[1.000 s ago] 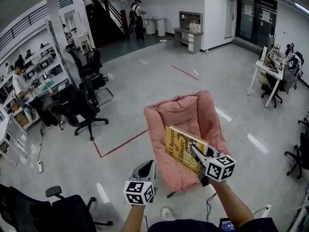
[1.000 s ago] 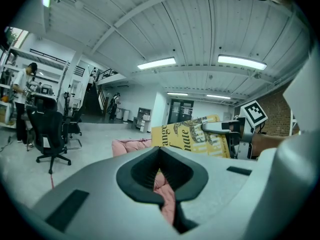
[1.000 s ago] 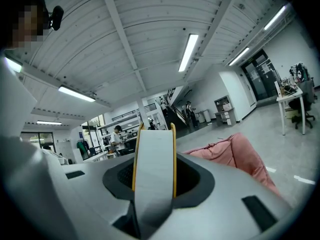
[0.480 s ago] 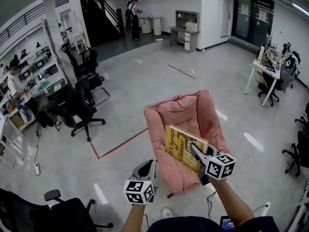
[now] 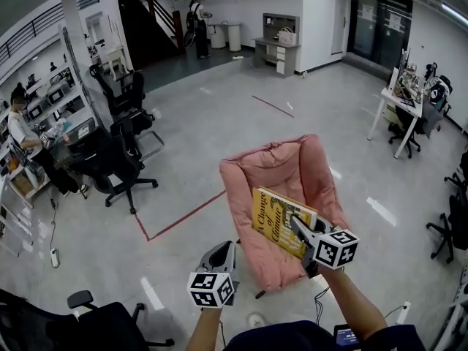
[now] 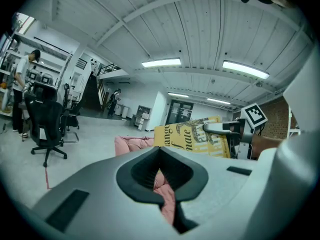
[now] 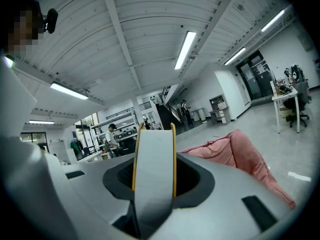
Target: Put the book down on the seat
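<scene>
Seat [image 5: 272, 170] free beyond book [image 5: 275, 215]; padded sides flank it; floor [image 5: 219, 115] around open; office chairs [image 5: 113, 163] well apart.

It was a large open-plan office or lab workspace: black swivel office chairs [image 5: 110, 168] stood on a polished grey floor [image 5: 219, 115], a white desk [image 5: 386, 99] and equipment-laden shelving [image 5: 55, 97] lined the edges, a dark staircase [image 5: 146, 28] rose behind, and long strip lights [image 6: 161, 62] hung overhead.
</scene>
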### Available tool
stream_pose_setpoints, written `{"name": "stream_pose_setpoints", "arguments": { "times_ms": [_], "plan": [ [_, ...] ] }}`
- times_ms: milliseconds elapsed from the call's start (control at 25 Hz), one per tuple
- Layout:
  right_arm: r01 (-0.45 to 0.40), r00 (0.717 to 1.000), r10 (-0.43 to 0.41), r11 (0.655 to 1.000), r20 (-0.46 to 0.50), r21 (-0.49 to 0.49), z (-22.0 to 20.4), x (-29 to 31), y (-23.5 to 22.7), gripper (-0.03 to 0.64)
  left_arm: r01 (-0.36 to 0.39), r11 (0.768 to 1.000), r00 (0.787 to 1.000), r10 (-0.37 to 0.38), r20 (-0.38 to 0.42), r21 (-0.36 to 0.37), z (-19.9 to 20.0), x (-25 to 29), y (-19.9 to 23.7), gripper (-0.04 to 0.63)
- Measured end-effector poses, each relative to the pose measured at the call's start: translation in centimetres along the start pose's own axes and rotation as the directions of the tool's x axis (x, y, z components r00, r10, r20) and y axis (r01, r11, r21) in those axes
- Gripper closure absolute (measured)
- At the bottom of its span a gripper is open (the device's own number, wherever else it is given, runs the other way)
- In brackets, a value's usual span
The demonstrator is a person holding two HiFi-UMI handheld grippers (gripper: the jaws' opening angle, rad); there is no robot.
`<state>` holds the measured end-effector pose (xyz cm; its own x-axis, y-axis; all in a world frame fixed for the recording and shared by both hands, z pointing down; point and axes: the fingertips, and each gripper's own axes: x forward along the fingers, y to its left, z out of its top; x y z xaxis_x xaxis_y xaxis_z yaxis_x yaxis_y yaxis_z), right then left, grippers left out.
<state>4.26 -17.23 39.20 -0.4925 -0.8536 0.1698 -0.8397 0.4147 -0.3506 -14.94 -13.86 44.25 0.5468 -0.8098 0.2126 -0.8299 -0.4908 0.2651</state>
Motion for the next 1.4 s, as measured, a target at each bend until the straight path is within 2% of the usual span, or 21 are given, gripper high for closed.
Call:
{"name": "stream_pose_setpoints", "arguments": {
  "times_ms": [400, 960, 1400],
  "plan": [
    [0.023, 1.0, -0.023, 1.0, -0.016, -0.009, -0.3, -0.1, -0.3, 0.466, 0.008, 1.0, 1.0, -0.008, -0.009, -0.02, -0.3, 0.2, 0.7, 0.591],
    [0.043, 0.999, -0.042, 0.999, -0.034, 0.018, -0.9, 1.7, -3.5, 0.466, 0.023, 1.0, 0.998, -0.024, -0.059, -0.014, -1.2, 3.6, 0.6, 0.591],
    [0.052, 0.997, -0.049, 0.998, -0.066, 0.046, -1.1, 3.9, -7.2, 0.466, 0.006, 0.999, 0.996, -0.009, -0.094, -0.032, -1.8, 7.2, 0.8, 0.591]
  ]
}}
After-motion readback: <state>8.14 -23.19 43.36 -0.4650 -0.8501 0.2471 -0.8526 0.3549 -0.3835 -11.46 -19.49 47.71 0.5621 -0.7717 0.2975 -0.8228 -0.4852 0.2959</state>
